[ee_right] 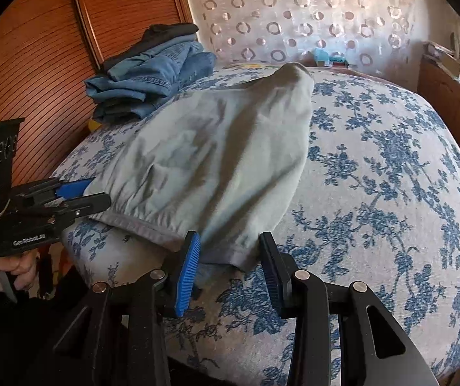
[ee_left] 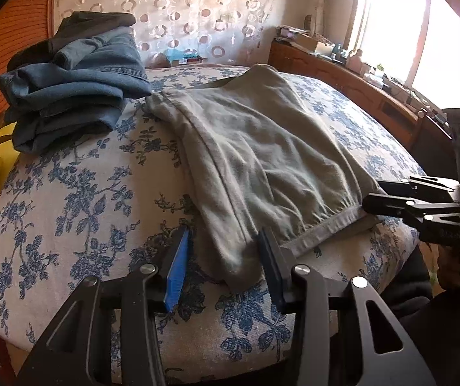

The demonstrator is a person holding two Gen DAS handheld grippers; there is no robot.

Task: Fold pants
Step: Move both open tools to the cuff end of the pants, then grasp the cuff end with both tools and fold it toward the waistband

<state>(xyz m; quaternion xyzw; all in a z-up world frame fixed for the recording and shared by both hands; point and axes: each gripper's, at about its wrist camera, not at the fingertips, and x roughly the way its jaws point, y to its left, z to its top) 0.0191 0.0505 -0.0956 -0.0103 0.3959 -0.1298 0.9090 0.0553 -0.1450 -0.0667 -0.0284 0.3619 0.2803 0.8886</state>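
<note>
The grey pants [ee_left: 255,160] lie on the floral bed [ee_left: 69,193], apparently already halved lengthwise, while the left gripper [ee_left: 223,254] and right gripper [ee_right: 230,254], both wide open and empty, bracket waistband corners, cross folds remaining.

Bedroom. Bed [ee_left: 69,193] under a white cover printed with blue flowers. Behind its far edge, a pale curtain [ee_left: 178,9] patterned with rings. On one side, reddish-brown slatted wooden doors [ee_right: 36,64]. On the other, a long low wooden cabinet [ee_left: 342,77] against the wall, cluttered with boxes and small bottles. Above the cabinet, a window [ee_left: 423,32] with a wooden frame, very bright with daylight. Warm sunlight across wall and cabinet top.
</note>
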